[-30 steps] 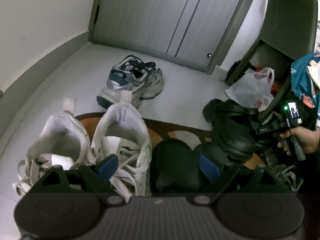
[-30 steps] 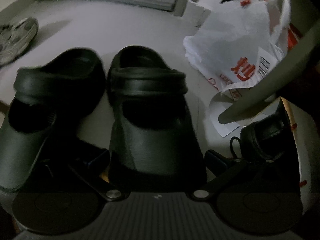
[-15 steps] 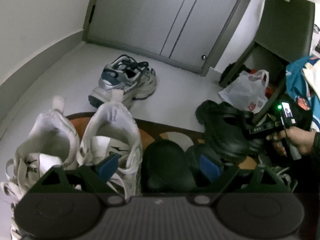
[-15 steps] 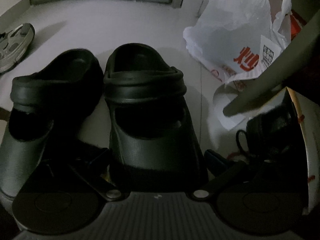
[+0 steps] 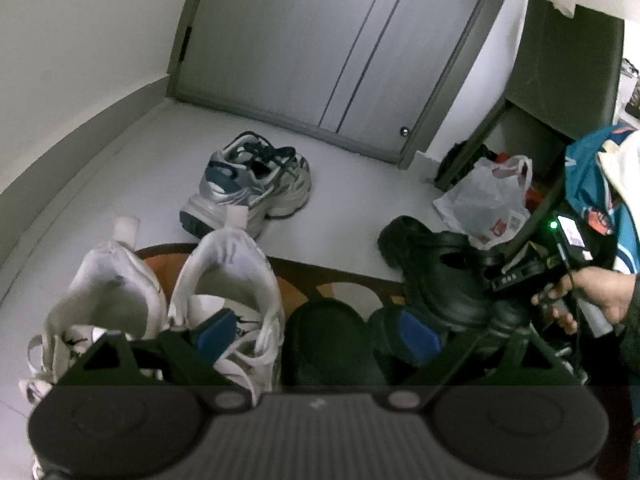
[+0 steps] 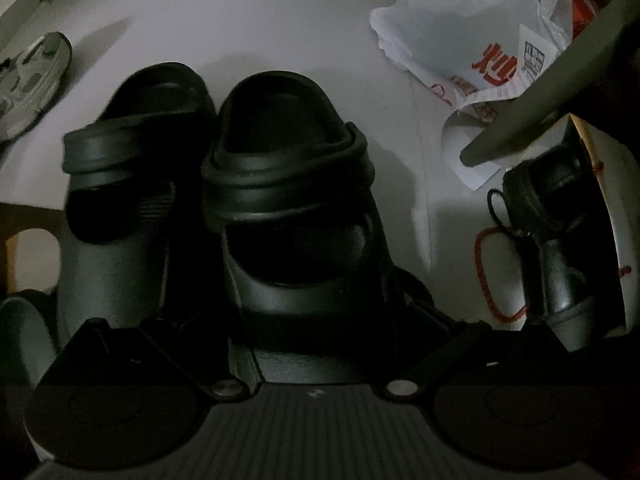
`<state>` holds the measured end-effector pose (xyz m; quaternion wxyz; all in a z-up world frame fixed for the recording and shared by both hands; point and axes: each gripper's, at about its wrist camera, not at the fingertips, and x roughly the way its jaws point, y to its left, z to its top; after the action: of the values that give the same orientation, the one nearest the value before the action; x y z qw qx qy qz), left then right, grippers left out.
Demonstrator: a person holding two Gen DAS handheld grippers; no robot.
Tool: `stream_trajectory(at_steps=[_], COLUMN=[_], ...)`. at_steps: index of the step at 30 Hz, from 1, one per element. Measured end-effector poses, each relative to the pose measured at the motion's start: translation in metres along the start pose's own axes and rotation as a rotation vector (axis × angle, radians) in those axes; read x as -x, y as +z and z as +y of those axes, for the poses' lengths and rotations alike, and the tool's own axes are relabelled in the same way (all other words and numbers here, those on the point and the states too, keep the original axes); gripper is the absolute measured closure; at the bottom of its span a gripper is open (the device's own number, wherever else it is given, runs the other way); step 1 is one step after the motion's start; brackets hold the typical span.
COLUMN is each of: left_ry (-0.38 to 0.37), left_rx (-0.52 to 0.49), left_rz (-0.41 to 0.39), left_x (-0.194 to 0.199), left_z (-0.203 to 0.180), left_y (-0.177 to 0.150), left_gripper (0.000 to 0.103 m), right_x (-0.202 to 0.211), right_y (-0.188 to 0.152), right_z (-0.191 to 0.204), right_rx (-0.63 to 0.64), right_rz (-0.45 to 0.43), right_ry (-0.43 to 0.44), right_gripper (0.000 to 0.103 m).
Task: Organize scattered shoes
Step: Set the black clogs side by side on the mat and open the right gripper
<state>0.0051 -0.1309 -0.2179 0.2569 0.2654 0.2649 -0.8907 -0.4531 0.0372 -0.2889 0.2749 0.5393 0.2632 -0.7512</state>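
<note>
**Shoes lined up on the mat, one black clog between the right tongs**

At the far left of the left wrist view, a pair of white sneakers (image 5: 168, 300) stands side by side with heels toward the camera, on a brown and orange mat (image 5: 304, 276). Beyond them, on the bare grey floor (image 5: 132, 184), a silver and blue running shoe (image 5: 252, 184) rests alone, well apart from the mat and near the closed grey doors (image 5: 340, 48).

The left gripper (image 5: 320, 334) hovers with its blue-padded fingers spread wide and nothing clamped; one pad lies over the right white sneaker, the other over a pair of black slippers (image 5: 332, 340) just beside the sneakers.

Further right, a hand (image 5: 588, 292) holds the right gripper (image 6: 316, 320) low over a pair of black clogs (image 6: 224, 184), which stand touching each other at the mat's edge. Its fingers flank the right clog's heel, but the frame is too dark to tell whether they press on it.

To the right, a white plastic bag (image 6: 460, 36) with red print lies on the floor, and a dark shoe (image 6: 560, 240) sits in a white box (image 6: 624, 240).
</note>
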Motion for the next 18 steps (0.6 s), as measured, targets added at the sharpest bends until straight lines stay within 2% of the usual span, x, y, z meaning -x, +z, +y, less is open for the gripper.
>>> stream_trajectory(at_steps=[4,8,12,18], left_ry=[0.004,0.002,-0.011,-0.032], left_rx=[-0.023,-0.046,-0.049,-0.028], left_rz=[0.003,0.015,0.012,0.007], left_x=[0.000,0.002,0.006,0.009], left_z=[-0.003,-0.007,-0.009,-0.007], left_y=[0.000,0.005,0.012,0.013], left_gripper=[0.012,0.012,0.012,0.012], right_x=[0.011,0.033,0.079,0.117], right_y=[-0.004,-0.009,-0.005,-0.002], right_z=[0.000,0.011,0.023,0.029], right_rx=[-0.009,0.052,0.142,0.163], right_rz=[-0.014,-0.003,-0.047,-0.095], right_ry=[0.034,0.027,0.041,0.066], right_gripper=[0.002,0.002,0.002,0.002])
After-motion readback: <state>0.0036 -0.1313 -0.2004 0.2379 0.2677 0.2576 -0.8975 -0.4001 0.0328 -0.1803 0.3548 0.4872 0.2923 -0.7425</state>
